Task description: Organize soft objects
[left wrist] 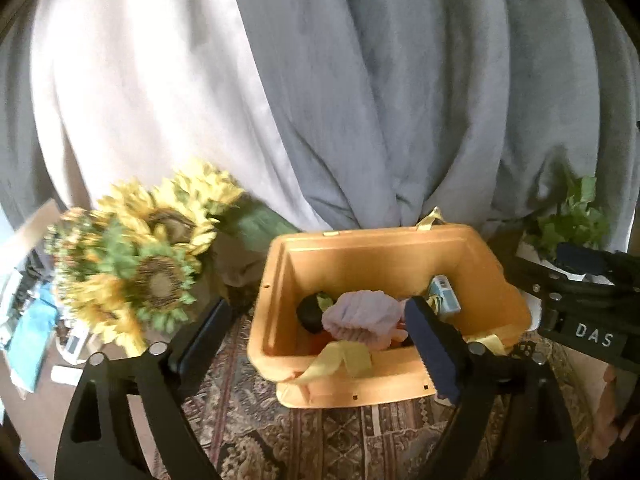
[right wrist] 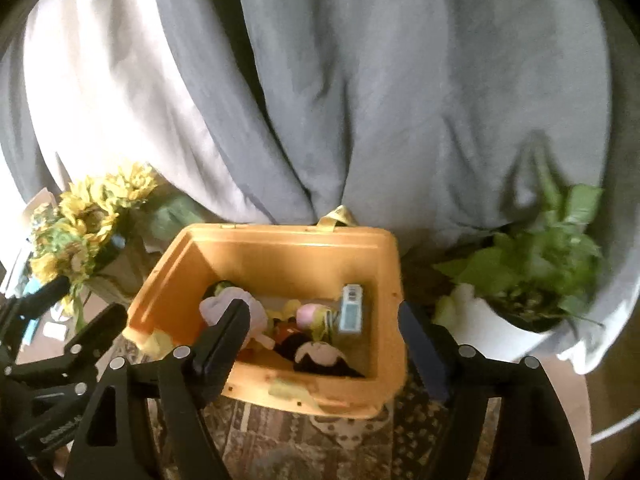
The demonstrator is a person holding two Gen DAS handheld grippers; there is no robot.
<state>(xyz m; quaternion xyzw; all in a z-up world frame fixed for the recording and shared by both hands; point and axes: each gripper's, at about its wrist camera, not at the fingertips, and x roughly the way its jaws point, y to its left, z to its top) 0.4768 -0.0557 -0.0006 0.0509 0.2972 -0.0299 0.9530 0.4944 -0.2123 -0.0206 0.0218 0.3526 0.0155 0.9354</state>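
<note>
An orange bin point(left wrist: 280, 280) point(right wrist: 386, 280) stands on a patterned cloth and holds soft toys. Inside lie a pale lilac plush point(left wrist: 362, 316) point(right wrist: 216, 304), a black-and-white plush point(right wrist: 320, 356), a pink and yellow plush point(right wrist: 310, 314) and a blue-white box point(right wrist: 351, 312). My left gripper point(left wrist: 316, 320) is open and empty, its fingers straddling the bin's near left side. My right gripper point(right wrist: 324, 328) is open and empty, just above the bin's near rim. The right gripper's body also shows in the left wrist view point(left wrist: 592, 300).
A bunch of artificial sunflowers point(left wrist: 148, 256) point(right wrist: 80, 232) stands left of the bin. A potted green plant point(right wrist: 540, 260) point(left wrist: 568, 224) in a white pot stands at its right. Grey and white curtains point(left wrist: 360, 80) hang close behind. Clutter lies at the far left point(left wrist: 28, 320).
</note>
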